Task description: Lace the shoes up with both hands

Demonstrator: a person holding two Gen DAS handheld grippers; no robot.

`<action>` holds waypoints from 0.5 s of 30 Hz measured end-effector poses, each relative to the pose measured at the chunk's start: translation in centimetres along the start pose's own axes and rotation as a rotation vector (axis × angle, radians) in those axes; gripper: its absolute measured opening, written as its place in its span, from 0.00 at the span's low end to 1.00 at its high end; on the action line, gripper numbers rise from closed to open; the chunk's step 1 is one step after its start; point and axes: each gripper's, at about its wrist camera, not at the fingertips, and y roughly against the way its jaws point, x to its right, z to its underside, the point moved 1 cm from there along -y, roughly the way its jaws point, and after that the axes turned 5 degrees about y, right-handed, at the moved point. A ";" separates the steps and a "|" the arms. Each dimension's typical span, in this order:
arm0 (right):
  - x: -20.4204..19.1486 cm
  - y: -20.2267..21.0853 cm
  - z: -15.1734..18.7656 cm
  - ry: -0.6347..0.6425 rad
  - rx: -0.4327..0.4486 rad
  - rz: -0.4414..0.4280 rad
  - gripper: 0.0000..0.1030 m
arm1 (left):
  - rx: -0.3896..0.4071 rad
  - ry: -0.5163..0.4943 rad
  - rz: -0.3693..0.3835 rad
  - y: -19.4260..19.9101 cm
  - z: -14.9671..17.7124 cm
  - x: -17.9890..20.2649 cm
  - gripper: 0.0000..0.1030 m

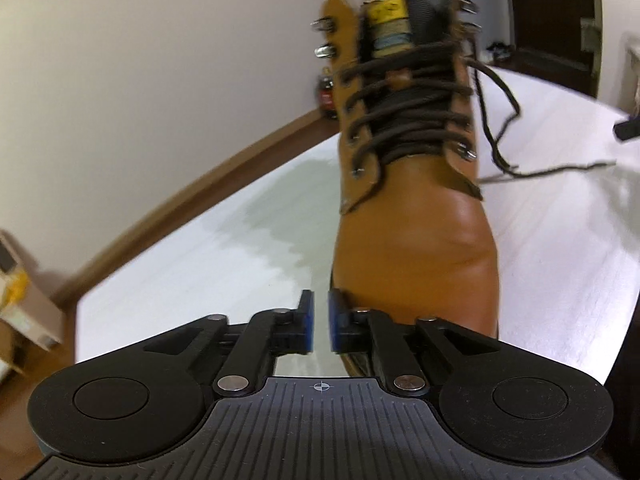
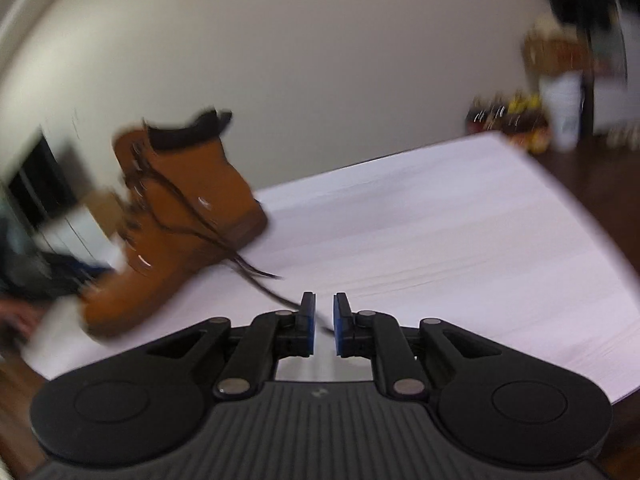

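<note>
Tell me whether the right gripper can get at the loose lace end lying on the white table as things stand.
Probably yes. The right gripper is slightly open, and the loose lace end trails from the boot across the table toward its fingertips, with nothing between them. The picture is blurred, so contact is unclear.

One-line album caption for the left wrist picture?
Nearly closed left gripper faces a tan boot with loose dark laces.

We see a boot [image 1: 412, 240] of smooth, shiny tan leather in the middle of the left wrist view. Its lace [image 1: 404, 120] is dark, rough cord, and its hooks [image 1: 324, 51] are shiny metal. The table [image 1: 200, 264] is white and smooth. The left gripper [image 1: 321, 322] is matt black plastic with blue pads [image 1: 308, 320].
</note>
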 end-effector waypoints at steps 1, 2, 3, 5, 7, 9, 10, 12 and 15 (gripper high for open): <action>-0.3 0.1 0.0 0.079 -0.022 0.005 0.12 | 0.005 -0.002 -0.017 0.4 0.0 0.7 0.00; -0.6 0.0 -0.1 0.126 -0.034 0.003 0.12 | 0.009 -0.006 -0.017 0.8 0.0 1.3 0.00; -1.0 -0.3 -0.2 0.203 -0.057 0.004 0.13 | 0.016 -0.008 -0.003 1.4 -0.1 1.9 0.00; -1.5 -1.1 -0.5 0.304 -0.097 -0.002 0.13 | 0.038 -0.007 0.032 2.4 0.0 2.6 0.00; -1.8 -2.0 -0.9 0.372 -0.128 -0.016 0.13 | 0.080 -0.013 0.131 3.9 -0.5 4.1 0.01; -1.8 -2.9 -1.4 0.415 -0.151 -0.035 0.14 | 0.080 -0.030 0.168 4.5 -1.1 5.6 0.11; -1.6 -3.3 -1.6 0.426 -0.160 -0.048 0.16 | 0.082 -0.044 0.181 4.6 -1.2 6.6 0.16; -1.2 -3.7 -1.8 0.433 -0.188 -0.078 0.17 | 0.094 -0.088 0.196 5.1 -1.5 8.6 0.16; -0.7 -4.3 -2.1 0.443 -0.229 -0.122 0.17 | 0.130 -0.066 0.143 5.8 -1.6 8.0 0.16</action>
